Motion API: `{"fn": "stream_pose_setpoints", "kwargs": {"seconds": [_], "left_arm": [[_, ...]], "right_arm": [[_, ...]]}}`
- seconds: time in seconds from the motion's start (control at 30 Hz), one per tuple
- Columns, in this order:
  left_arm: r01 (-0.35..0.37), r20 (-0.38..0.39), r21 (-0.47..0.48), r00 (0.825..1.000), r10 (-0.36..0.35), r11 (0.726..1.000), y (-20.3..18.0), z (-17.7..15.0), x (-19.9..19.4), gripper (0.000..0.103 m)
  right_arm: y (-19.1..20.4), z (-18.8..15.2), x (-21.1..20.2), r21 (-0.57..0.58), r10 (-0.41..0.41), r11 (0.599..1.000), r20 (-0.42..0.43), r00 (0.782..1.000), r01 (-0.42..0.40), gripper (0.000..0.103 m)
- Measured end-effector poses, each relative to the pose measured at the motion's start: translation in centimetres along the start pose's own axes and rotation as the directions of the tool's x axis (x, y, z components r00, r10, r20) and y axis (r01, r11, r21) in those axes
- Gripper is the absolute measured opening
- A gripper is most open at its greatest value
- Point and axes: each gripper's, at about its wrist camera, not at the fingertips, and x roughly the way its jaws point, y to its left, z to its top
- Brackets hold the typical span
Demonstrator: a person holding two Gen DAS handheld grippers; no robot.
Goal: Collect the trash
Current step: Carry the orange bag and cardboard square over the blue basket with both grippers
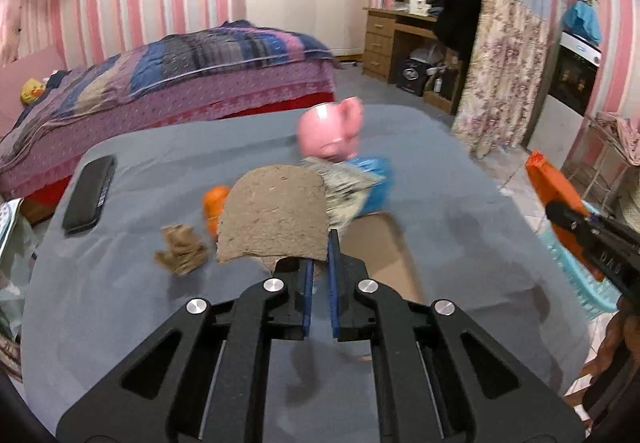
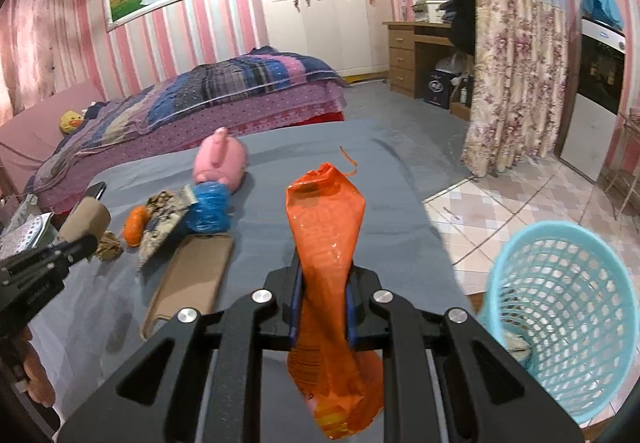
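My left gripper (image 1: 320,267) is shut on a brown cardboard tube (image 1: 274,215), held above the grey table (image 1: 120,303); the tube also shows in the right wrist view (image 2: 86,221). My right gripper (image 2: 323,275) is shut on an orange snack wrapper (image 2: 326,227), seen from the left wrist view at the right edge (image 1: 548,183). A light blue mesh basket (image 2: 568,323) stands on the floor right of the table. A crumpled brown paper scrap (image 1: 182,249) and an orange peel (image 1: 214,205) lie on the table.
A pink pig toy (image 1: 330,131), a blue bag with patterned paper (image 1: 360,183), a flat cardboard piece (image 2: 188,267) and a black phone (image 1: 90,193) lie on the table. A bed (image 1: 180,83) stands behind. A floral curtain (image 2: 516,83) hangs at right.
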Motion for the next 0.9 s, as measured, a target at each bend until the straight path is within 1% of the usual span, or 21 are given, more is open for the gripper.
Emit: {"fn": "stream_pose_setpoints", "kwargs": {"seconds": [0.07, 0.23, 0.27, 0.33, 0.37, 0.5, 0.57, 0.67, 0.77, 0.9], "left_arm": [[0.025, 0.008, 0.018, 1.0, -0.025, 1.0, -1.8, 0.5, 0.0, 0.005], [0.091, 0.033, 0.062, 0.995, -0.093, 0.994, -6.8, 1.7, 0.0, 0.005], [0.101, 0.035, 0.07, 0.994, -0.104, 0.992, -7.7, 2.0, 0.1, 0.005], [0.131, 0.037, 0.092, 0.99, -0.135, 0.987, -10.0, 2.5, 0.3, 0.005], [0.14, 0.037, 0.097, 0.989, -0.144, 0.985, -10.6, 2.6, 0.3, 0.005], [0.19, 0.035, 0.139, 0.98, -0.197, 0.972, -14.7, 3.4, 0.3, 0.005], [0.211, 0.032, 0.147, 0.975, -0.218, 0.966, -16.1, 3.6, 0.4, 0.005], [0.267, 0.018, 0.145, 0.962, -0.272, 0.953, -18.6, 3.9, 0.3, 0.005], [0.301, -0.013, 0.176, 0.953, -0.304, 0.937, -20.4, 3.3, 0.4, 0.005], [0.324, -0.049, 0.224, 0.946, -0.322, 0.919, -22.1, 0.8, 1.1, 0.005]], "right_arm": [[-1.3, 0.1, -0.6, 0.015, -0.021, 1.0, 0.01, 1.0, 0.021, 0.017], [-5.0, 0.4, -2.1, 0.03, -0.105, 0.994, 0.026, 0.994, 0.104, 0.017], [-6.5, 0.4, -2.7, 0.05, -0.127, 0.991, 0.033, 0.991, 0.125, 0.017], [-8.0, 0.5, -3.4, 0.077, -0.15, 0.986, 0.041, 0.988, 0.147, 0.017], [-9.4, 0.4, -4.0, 0.102, -0.177, 0.98, 0.046, 0.983, 0.171, 0.017], [-12.3, 0.2, -5.4, 0.147, -0.237, 0.963, 0.05, 0.97, 0.227, 0.017], [-13.4, 0.1, -5.9, 0.161, -0.261, 0.955, 0.051, 0.964, 0.25, 0.017], [-15.2, -0.3, -6.7, 0.189, -0.303, 0.938, 0.048, 0.952, 0.289, 0.017], [-16.6, -0.6, -7.1, 0.221, -0.319, 0.927, 0.047, 0.947, 0.302, 0.017], [-17.7, -1.0, -7.1, 0.236, -0.34, 0.917, 0.044, 0.939, 0.321, 0.017]]}}
